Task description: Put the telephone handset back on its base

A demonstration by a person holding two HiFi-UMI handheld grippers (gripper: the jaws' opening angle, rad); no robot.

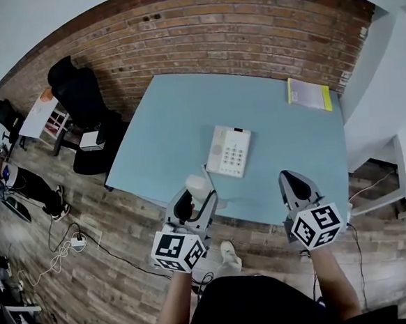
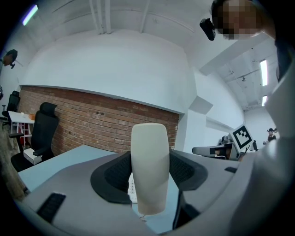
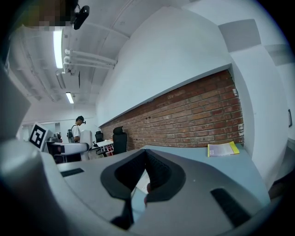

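Note:
The cream telephone base (image 1: 229, 151) with its keypad lies in the middle of the light blue table (image 1: 185, 117). My left gripper (image 1: 194, 202) hovers over the table's near edge, left of the base, shut on the cream handset (image 1: 199, 188). In the left gripper view the handset (image 2: 149, 170) stands upright between the dark pads (image 2: 115, 175), with part of the base (image 2: 132, 186) behind it. My right gripper (image 1: 292, 179) hangs over the near edge at the right, shut and holding nothing. A sliver of the base (image 3: 140, 181) shows under its jaws (image 3: 146, 159).
A yellow notebook (image 1: 309, 94) lies at the table's far right corner. A black office chair (image 1: 78, 91) stands to the left by the brick wall (image 1: 234, 22). Cables (image 1: 60, 253) trail on the wooden floor. A person (image 3: 76, 129) stands in the distance.

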